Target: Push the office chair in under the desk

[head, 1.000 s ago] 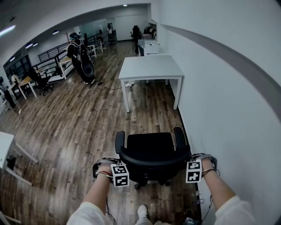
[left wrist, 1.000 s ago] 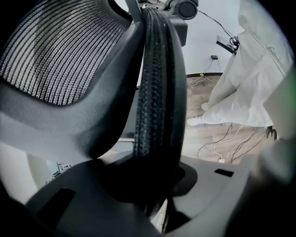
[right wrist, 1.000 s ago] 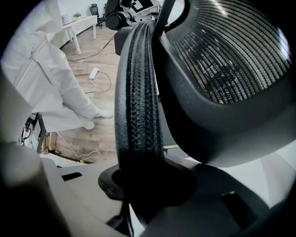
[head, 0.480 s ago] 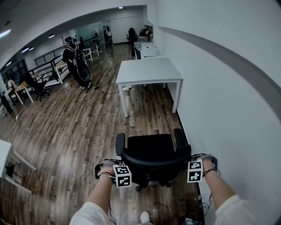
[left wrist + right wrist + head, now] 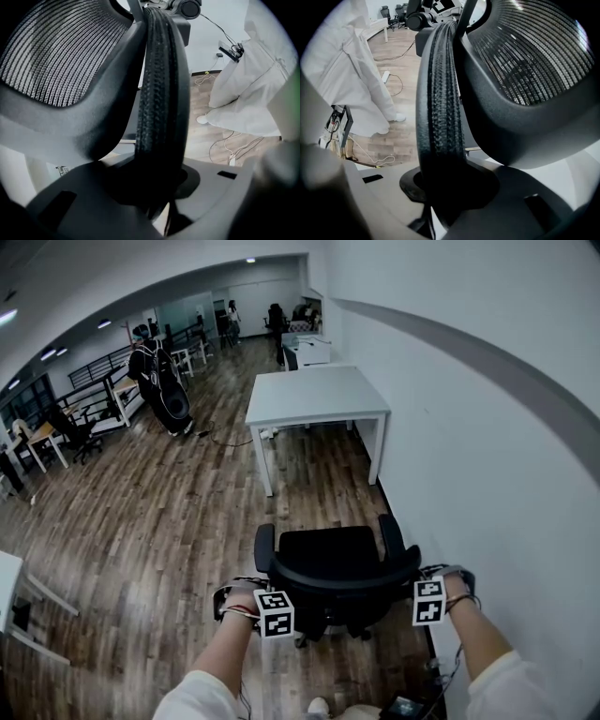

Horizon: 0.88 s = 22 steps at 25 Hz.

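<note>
A black mesh-backed office chair stands on the wood floor, its seat facing a white desk farther ahead by the right wall. My left gripper is at the left end of the backrest's top and my right gripper is at the right end. In the left gripper view the backrest's padded rim runs down between the jaws, and my left gripper is shut on it. In the right gripper view the same rim sits clamped in my right gripper.
The white wall runs close along the right of chair and desk. Cables and a power strip lie at its foot. A person in black stands far left, with more desks and chairs behind. A white table corner juts in at the left.
The chair and both grippers have rolled forward toward the white desk, which now looks a little nearer. Both grips on the backrest are unchanged.
</note>
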Each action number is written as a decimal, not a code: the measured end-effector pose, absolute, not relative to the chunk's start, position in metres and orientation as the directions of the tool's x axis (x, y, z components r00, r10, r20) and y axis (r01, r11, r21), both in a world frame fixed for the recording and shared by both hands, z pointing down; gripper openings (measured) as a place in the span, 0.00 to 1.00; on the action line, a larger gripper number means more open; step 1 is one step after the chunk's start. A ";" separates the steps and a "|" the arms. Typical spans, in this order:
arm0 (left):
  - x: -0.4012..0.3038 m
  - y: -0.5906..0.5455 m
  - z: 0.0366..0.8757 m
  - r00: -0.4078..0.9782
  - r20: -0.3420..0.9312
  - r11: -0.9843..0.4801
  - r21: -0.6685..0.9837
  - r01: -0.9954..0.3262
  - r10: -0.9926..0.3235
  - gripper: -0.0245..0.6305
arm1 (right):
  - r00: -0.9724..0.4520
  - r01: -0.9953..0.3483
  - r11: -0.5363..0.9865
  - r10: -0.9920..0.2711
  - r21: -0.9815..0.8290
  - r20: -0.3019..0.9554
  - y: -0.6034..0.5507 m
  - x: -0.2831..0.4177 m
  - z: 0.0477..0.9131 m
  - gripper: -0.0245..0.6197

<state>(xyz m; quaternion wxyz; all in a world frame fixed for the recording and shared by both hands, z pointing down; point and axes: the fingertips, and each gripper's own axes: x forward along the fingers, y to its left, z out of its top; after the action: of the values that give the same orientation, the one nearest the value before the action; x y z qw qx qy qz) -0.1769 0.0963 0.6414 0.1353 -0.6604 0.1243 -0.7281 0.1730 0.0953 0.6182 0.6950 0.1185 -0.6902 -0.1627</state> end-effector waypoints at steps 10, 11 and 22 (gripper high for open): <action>-0.162 0.054 0.645 -0.082 0.929 -0.933 -0.358 0.039 -0.360 0.17 | -0.003 0.061 0.918 -0.393 0.393 0.919 0.054 0.188 0.620 0.21; -0.161 0.049 0.644 -0.082 0.929 -0.933 -0.358 0.039 -0.360 0.17 | -0.004 0.060 0.917 -0.395 0.394 0.919 0.048 0.189 0.620 0.21; -0.159 0.000 0.644 -0.092 0.928 -0.933 -0.360 0.026 -0.361 0.17 | -0.012 0.071 0.917 -0.393 0.393 0.919 -0.005 0.191 0.620 0.21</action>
<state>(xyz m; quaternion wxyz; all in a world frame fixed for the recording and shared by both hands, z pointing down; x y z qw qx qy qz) -0.1589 -0.0004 0.6441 0.1327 -0.6606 0.1268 -0.7280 0.1915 -0.0048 0.6204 0.6933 0.1165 -0.6912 -0.1673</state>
